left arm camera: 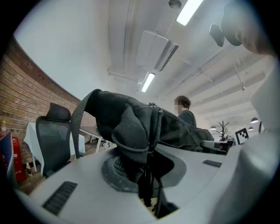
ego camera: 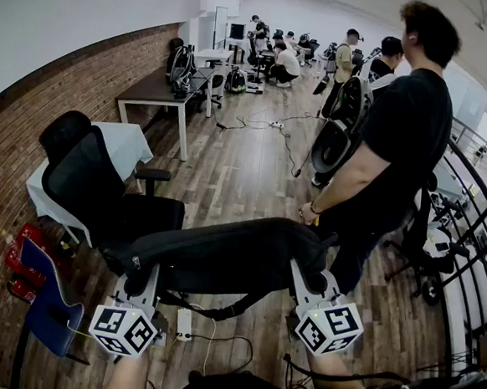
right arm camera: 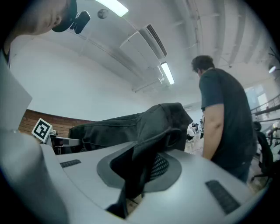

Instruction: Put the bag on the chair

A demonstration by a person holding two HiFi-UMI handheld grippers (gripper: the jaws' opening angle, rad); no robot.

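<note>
A long black bag [ego camera: 222, 255] hangs stretched between my two grippers, just right of the black office chair [ego camera: 93, 190] and level with its seat. My left gripper [ego camera: 140, 284] is shut on the bag's left end; in the left gripper view the bag [left arm camera: 135, 124] bunches up between the jaws of that gripper [left arm camera: 146, 175], with a strap looping off it. My right gripper [ego camera: 310, 280] is shut on the right end; in the right gripper view the bag's fabric [right arm camera: 144, 131] is pinched in the gripper [right arm camera: 140, 175]. The chair [left arm camera: 52, 140] shows at left in the left gripper view.
A person in a black shirt [ego camera: 389, 159] stands close behind the bag's right end. A white-covered table [ego camera: 121, 150] sits behind the chair against the brick wall [ego camera: 40, 115]. A blue chair [ego camera: 46, 304] and red items [ego camera: 20, 256] lie lower left. Cables [ego camera: 215, 347] trail on the wood floor.
</note>
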